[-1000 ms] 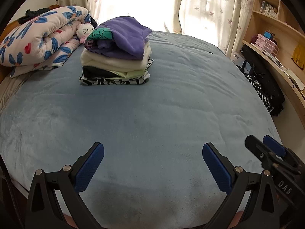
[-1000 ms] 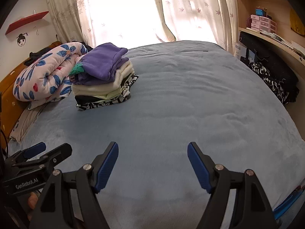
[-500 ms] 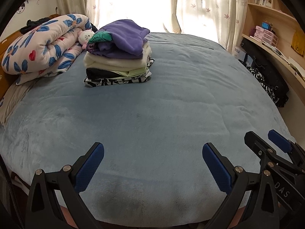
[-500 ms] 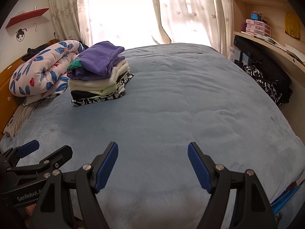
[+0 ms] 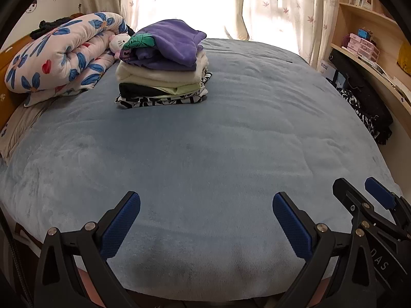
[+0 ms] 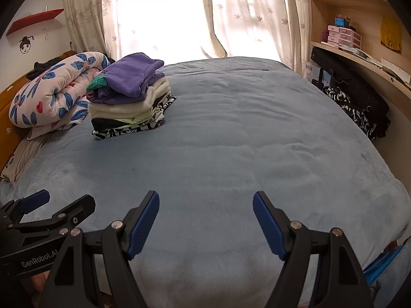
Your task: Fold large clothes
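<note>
Both tongs spread and empty over a bare blue bed.
Left tongs (image 5: pixel 206 220) and right tongs (image 6: pixel 206 220) hang at 6 o'clock above the bed (image 6: pixel 231 141); folded clothes stack (image 5: pixel 161 69) sits at 11 o'clock beside a floral quilt (image 5: pixel 59 54); curtains (image 6: pixel 257 12) at 12, shelves (image 6: pixel 359 41) at 2.

Left gripper (image 5: pixel 205 220) spread wide over blue bedspread (image 5: pixel 205 141), folded clothes stack (image 5: pixel 163 69) beyond, perhaps six garments
</note>
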A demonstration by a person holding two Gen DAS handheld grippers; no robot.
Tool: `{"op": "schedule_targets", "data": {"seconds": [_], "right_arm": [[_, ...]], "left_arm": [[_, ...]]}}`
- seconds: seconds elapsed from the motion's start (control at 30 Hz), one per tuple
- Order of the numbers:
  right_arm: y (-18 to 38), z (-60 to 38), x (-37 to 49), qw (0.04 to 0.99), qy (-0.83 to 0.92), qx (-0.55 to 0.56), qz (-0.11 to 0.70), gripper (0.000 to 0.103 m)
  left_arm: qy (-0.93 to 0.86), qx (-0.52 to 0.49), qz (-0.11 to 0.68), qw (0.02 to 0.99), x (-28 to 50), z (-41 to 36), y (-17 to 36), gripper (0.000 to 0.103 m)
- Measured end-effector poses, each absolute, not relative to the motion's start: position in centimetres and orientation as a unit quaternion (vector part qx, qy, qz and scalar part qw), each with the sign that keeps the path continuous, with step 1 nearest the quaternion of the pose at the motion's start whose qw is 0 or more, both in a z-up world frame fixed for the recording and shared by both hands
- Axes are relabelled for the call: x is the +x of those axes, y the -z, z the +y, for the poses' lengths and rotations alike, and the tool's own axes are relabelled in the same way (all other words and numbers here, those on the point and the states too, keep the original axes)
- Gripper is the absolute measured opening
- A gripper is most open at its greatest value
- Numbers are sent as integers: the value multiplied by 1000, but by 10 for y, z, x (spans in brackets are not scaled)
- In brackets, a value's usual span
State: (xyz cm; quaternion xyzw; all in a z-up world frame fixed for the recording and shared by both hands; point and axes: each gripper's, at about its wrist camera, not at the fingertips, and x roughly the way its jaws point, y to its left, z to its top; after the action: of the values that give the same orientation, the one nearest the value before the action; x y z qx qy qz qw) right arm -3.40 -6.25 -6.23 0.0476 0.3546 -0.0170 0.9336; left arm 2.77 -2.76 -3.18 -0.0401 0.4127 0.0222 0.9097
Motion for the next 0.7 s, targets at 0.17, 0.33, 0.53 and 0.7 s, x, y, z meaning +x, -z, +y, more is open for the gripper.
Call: {"op": "schedule_targets", "data": {"seconds": [0.17,0.33,0.53,0.7], "right_arm": [[65,-64,-35,933,19,50,356,76],[65,-65,-35,933,20,50,356,76],[65,-66,-35,933,21,48,356,76],[65,-69,-35,933,23,48,355,76]], "left_arm": [[-24,-39,413,910,28,-28,33,102],[-25,-38,413,910,28,-28,33,102],[-25,-38,414,909,28,-29,34,102],[-25,-38,414,909,28,-28,34,102]]}}
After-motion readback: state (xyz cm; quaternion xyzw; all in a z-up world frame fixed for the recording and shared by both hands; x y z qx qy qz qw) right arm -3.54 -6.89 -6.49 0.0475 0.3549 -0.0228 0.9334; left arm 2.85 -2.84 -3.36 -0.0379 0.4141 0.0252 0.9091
